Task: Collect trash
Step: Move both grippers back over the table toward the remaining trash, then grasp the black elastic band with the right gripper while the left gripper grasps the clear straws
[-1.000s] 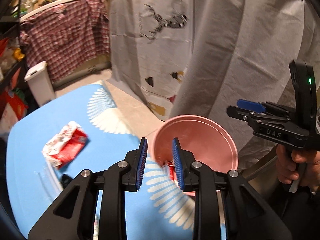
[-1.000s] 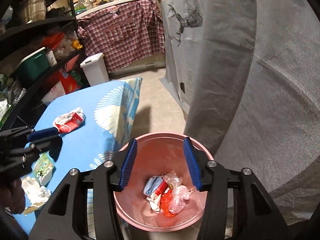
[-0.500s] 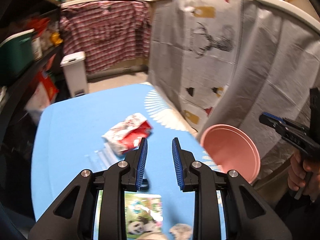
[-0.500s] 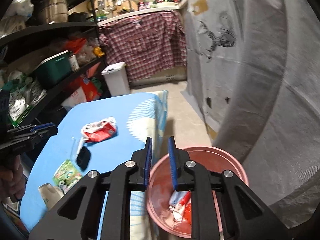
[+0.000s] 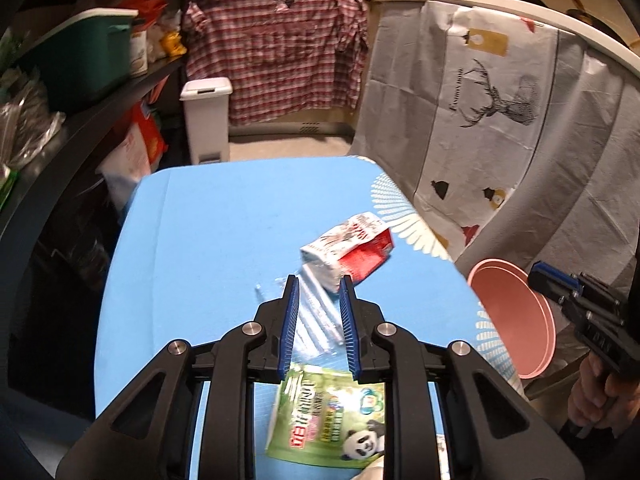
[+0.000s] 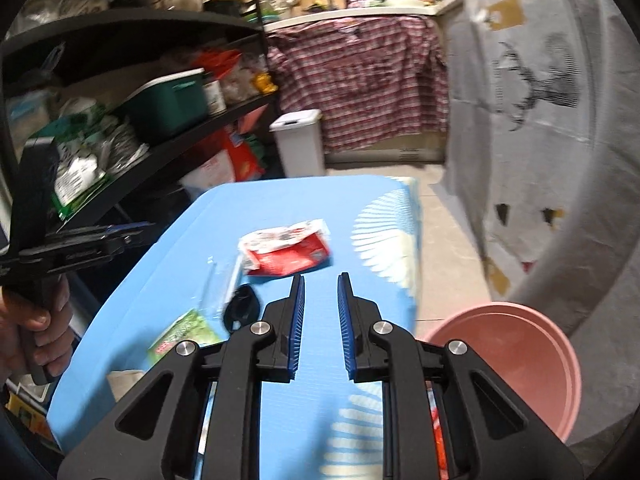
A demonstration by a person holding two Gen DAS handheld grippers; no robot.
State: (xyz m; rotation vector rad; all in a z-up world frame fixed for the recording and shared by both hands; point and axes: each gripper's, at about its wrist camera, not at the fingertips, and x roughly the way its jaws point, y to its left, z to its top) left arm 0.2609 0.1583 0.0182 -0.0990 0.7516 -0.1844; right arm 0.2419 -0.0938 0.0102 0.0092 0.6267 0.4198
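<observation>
Jaws first: the left gripper [image 5: 319,292] fills the lower middle of its view, blue pads a narrow gap apart, having just closed a little further, with nothing caught between them. Below it, at the bottom edge, lies a green packet [image 5: 330,420] with a panda on it. Just past the tips, a clear plastic wrapper [image 5: 316,312] is flat on the blue table [image 5: 208,232], hard to make out against the cloth. Beyond that, up and right of the tips, sits the red and white carton [image 5: 347,252], crumpled, on its side, its long axis running from lower left to upper right.

Over in the right wrist view, the right gripper [image 6: 321,300] has just been closing as well; its pads stand slightly apart and empty. The carton [image 6: 286,252] is ahead and a touch left of those tips. The pink basin [image 6: 516,356] waits at lower right, off the table edge.

The left gripper looks the nearer to the wrapper; the carton lies just ahead of both. Either one would need to spread wider before biting across the carton's short side.
</observation>
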